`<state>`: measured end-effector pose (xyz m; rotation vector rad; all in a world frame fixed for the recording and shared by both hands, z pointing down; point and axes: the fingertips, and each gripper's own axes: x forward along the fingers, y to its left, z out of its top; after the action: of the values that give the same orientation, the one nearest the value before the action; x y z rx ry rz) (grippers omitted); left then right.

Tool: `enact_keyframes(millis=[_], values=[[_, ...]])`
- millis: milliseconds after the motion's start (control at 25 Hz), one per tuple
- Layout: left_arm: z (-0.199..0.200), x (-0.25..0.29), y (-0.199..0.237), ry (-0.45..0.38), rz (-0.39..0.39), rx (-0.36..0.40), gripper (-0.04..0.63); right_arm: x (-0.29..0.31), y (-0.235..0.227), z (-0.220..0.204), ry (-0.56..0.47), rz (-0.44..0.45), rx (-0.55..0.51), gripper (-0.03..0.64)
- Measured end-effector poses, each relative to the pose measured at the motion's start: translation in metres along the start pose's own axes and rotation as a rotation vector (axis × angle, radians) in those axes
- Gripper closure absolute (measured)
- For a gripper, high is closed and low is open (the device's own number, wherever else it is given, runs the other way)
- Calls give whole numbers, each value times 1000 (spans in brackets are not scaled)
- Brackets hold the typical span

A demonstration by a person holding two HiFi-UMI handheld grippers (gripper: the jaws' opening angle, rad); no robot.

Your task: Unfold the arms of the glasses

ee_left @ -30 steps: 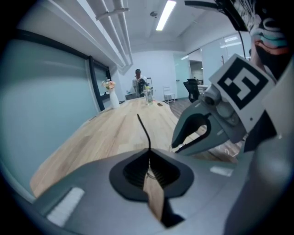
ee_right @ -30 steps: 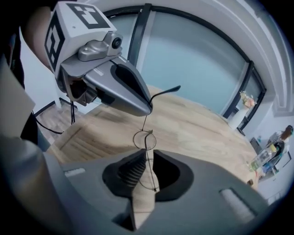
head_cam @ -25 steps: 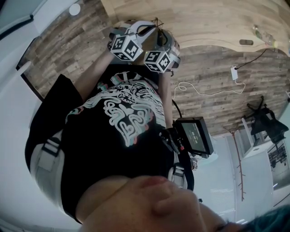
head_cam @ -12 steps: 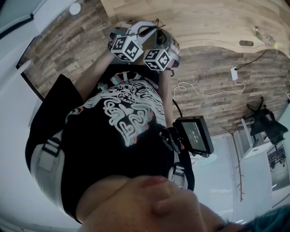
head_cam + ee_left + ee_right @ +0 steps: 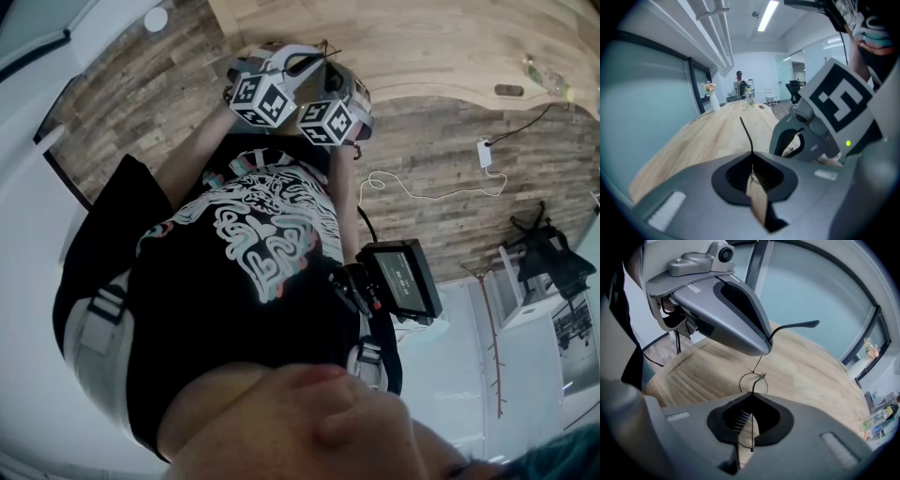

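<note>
The thin black wire glasses (image 5: 322, 53) are held between both grippers over the near edge of the wooden table (image 5: 431, 47). In the left gripper view my left gripper (image 5: 751, 158) is shut on one black arm (image 5: 746, 133), which sticks up out of the jaws. In the right gripper view my right gripper (image 5: 752, 398) is shut on the frame by a round lens rim (image 5: 742, 383). The left gripper (image 5: 726, 305) hangs just above it, and the arm's tip (image 5: 799, 325) pokes out past it. In the head view the left gripper (image 5: 277, 75) and right gripper (image 5: 339, 94) almost touch.
The person's torso (image 5: 253, 244) fills the head view below the grippers. A small monitor (image 5: 403, 279) hangs at the hip. A white cable and plug (image 5: 483, 150) lie on the wood floor. A flower vase (image 5: 712, 96), bottles (image 5: 749, 97) and a person stand at the table's far end.
The right gripper has drifted very slightly up towards the table; both grippers keep their hold on the glasses.
</note>
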<state>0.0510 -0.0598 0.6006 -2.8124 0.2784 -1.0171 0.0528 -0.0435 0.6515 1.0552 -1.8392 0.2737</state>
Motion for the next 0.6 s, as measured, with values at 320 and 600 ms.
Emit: enact_keyframes(millis=[320,600], values=[[2,-1,8,4,13,-32,600,-4,-4,5,-40,-15,17,615],[-6,2,15,5,16,-73,600,-19,-14,15,-187,27,216,615]])
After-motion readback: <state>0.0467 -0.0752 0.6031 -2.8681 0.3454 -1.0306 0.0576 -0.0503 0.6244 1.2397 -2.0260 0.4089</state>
